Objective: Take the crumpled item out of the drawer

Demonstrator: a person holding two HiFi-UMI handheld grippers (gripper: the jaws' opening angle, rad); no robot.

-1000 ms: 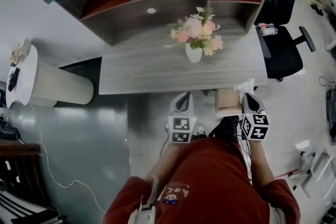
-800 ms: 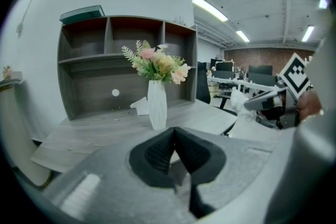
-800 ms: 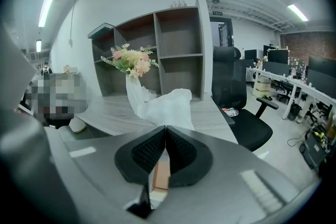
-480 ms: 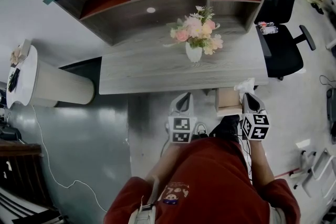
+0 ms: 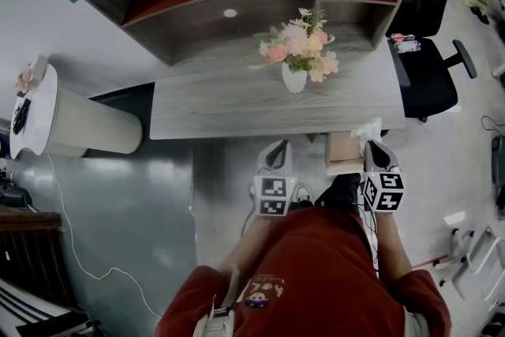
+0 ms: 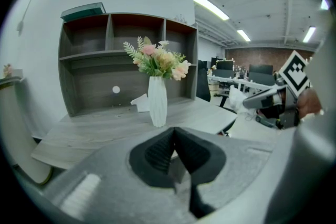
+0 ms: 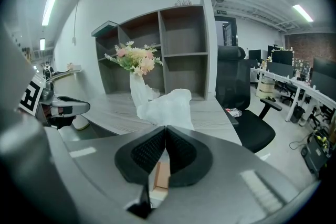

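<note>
**Paper out, drawer left open below**

My right tongs (image 5: 372, 141) are closed on the crumpled paper (image 5: 367, 127). In the right gripper view the two dark pads meet at their tips with the white wad (image 7: 167, 106) bunched up just past them, so I hold it by a pinch of its near edge and the rest puffs out in front. I judge it to be out of the drawer (image 5: 342, 153). From above, the wad sits at the front edge of the table (image 5: 237, 110), over the far right corner of the drawer, which stands pulled out underneath. Gripping only an edge makes sense for something this light and loose, since a deeper bite would just crush it further.

My left tongs (image 5: 278, 146) are closed too, pads together with nothing between them (image 6: 174, 130). They have no part in the lift, so I keep them off to the side of the drawer, well apart from the right pair and short of the table edge, where they cannot knock the vase (image 5: 293, 80) of flowers in the middle of the table.

Both of my forearms reach forward from my body, roughly parallel, with the tongs angled somewhat downward toward the table front. The right one is the further forward of the two, over the drawer.
</note>
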